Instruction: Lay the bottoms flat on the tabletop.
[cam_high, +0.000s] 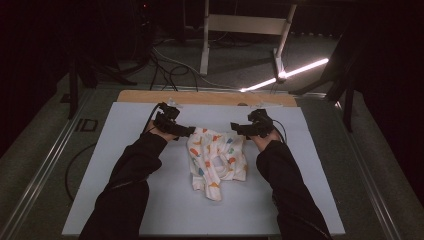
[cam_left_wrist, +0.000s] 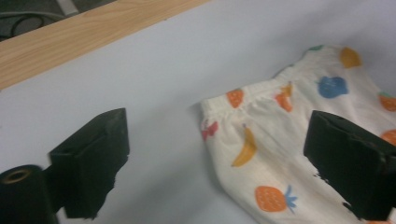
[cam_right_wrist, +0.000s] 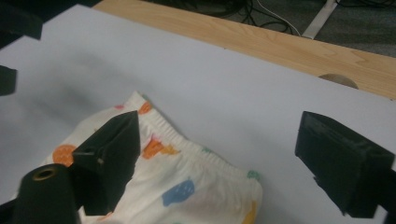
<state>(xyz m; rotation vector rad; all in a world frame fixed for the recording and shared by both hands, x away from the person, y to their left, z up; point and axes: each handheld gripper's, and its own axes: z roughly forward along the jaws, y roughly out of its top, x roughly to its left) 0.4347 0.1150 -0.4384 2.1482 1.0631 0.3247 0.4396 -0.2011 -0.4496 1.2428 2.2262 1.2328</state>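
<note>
A small cream garment (cam_high: 217, 161) printed with coloured fruit lies crumpled on the white mat (cam_high: 125, 150). My left gripper (cam_high: 189, 131) sits at the garment's upper left corner, jaws wide apart. In the left gripper view the garment's waistband corner (cam_left_wrist: 243, 112) lies flat between the jaws of the left gripper (cam_left_wrist: 219, 168), untouched. My right gripper (cam_high: 236, 127) rests at the upper right corner. Its jaws stand open in the right gripper view (cam_right_wrist: 224, 168), over the elastic waistband (cam_right_wrist: 196, 151), gripping nothing.
A wooden table edge (cam_high: 200, 96) borders the mat at the back. Beyond it on the floor are cables (cam_high: 170, 70), a white stand (cam_high: 205, 40) and a bright light strip (cam_high: 290, 72). Bare mat surrounds the garment.
</note>
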